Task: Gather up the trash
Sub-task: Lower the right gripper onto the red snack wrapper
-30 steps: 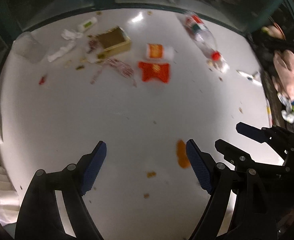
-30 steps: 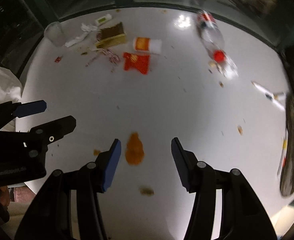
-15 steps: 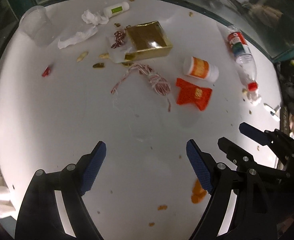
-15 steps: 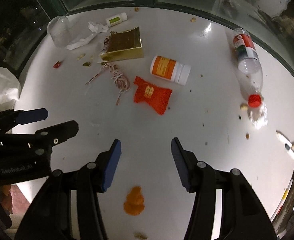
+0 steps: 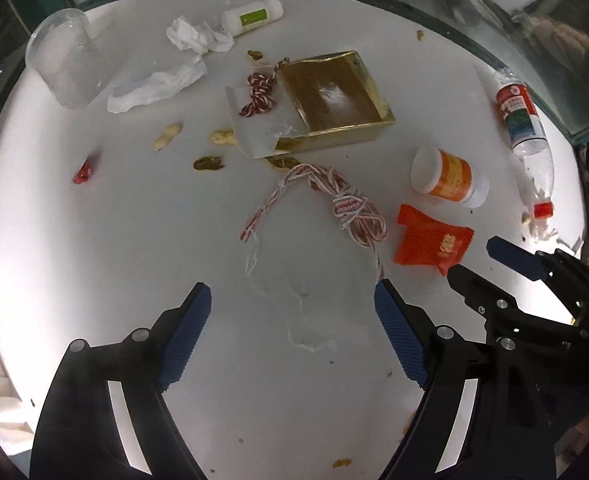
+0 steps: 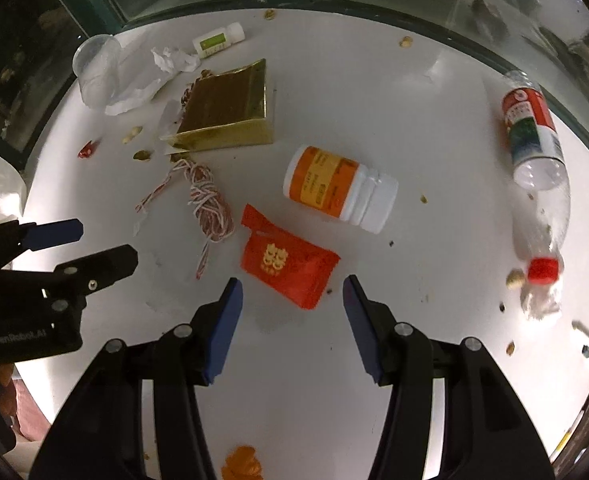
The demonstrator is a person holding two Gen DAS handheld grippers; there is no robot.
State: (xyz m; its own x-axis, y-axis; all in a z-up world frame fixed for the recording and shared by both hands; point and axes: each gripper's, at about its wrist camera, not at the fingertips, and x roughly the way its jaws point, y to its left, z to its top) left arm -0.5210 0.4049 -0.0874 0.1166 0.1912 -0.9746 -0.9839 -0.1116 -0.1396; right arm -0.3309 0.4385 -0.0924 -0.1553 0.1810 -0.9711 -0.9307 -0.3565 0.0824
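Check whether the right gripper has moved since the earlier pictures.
Yes. The right gripper has advanced across the white table: the orange smear now lies behind its fingertips, the red foil packet just ahead.

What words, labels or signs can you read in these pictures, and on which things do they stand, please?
"GenRobot.AI": body of the left gripper.
Gold double-happiness sign: red packet.
Orange-labelled pill bottle, plastic bottle, small white bottle: print too small or blurred to read.

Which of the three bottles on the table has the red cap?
The clear plastic water bottle lying at the right edge. The orange-labelled pill bottle and small green-labelled bottle both have white caps.
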